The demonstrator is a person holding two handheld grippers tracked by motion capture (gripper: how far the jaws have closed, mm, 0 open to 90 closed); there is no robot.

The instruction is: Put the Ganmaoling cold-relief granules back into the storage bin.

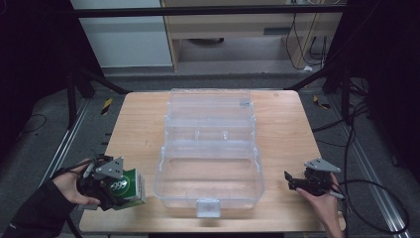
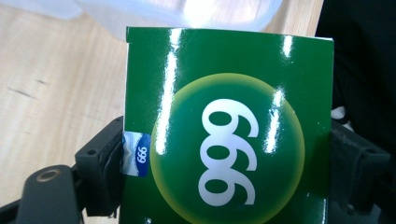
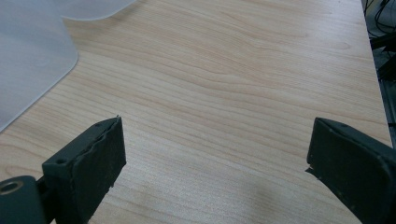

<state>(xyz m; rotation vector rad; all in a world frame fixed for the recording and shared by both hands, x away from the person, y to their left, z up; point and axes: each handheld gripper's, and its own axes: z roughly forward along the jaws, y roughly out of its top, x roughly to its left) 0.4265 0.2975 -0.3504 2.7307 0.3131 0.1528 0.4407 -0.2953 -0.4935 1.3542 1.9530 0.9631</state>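
A glossy green box with a yellow-rimmed disc and white numerals is held at the table's near left corner, just left of the clear bin. My left gripper is shut on it; both black jaws press its sides in the left gripper view, where the green box takes up most of the picture. A small blue and white label sits by the left jaw. My right gripper rests near the front right of the table, open, its jaws wide apart over bare wood.
A clear plastic bin with its lid folded back stands in the middle of the wooden table. Its frosted corner lies left of the right gripper. Cables trail on the floor at right.
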